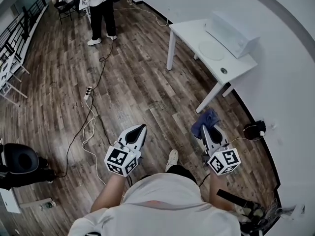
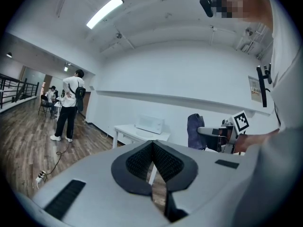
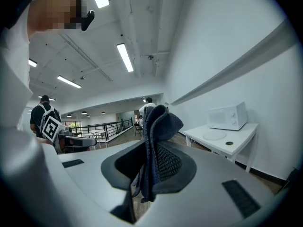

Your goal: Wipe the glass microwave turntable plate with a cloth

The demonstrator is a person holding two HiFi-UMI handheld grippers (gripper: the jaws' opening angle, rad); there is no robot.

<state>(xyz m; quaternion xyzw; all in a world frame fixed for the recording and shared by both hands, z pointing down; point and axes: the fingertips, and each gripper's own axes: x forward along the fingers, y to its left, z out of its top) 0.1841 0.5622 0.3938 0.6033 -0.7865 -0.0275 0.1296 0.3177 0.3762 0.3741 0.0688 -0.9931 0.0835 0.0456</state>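
At the upper left of the head view a person [image 1: 102, 14] stands on the wooden floor [image 1: 138, 82], well apart from the grippers. Below that figure, a power strip [image 1: 87, 92] and loose cables [image 1: 88, 127] trail down the left-centre of the frame.

Lower centre-left, the left gripper [image 1: 140, 130] hangs over the floor. In its own view its fingers [image 2: 137, 162] are pressed together at the tips, with nothing between them and touching nothing else.

Lower centre-right, the right gripper [image 1: 206, 130] also hangs above the floor. Its fingers [image 3: 168, 162] are nearly together, pinching a dark blue cloth [image 3: 158, 126]. The cloth stands up in folds above the finger tips, and a short end hangs below them. From the head view the cloth [image 1: 206, 118] shows as a bunched blue lump at the gripper's front.

At the upper right stands a white tabletop [image 1: 189, 31] against the wall. The glass turntable plate [image 1: 211, 49] lies flat on it, just in front of a white microwave [image 1: 231, 33]. Plate and tabletop are well apart from both grippers. In the right gripper view the plate [image 3: 214, 135] sits at the right of the frame, below the microwave [image 3: 228, 116].
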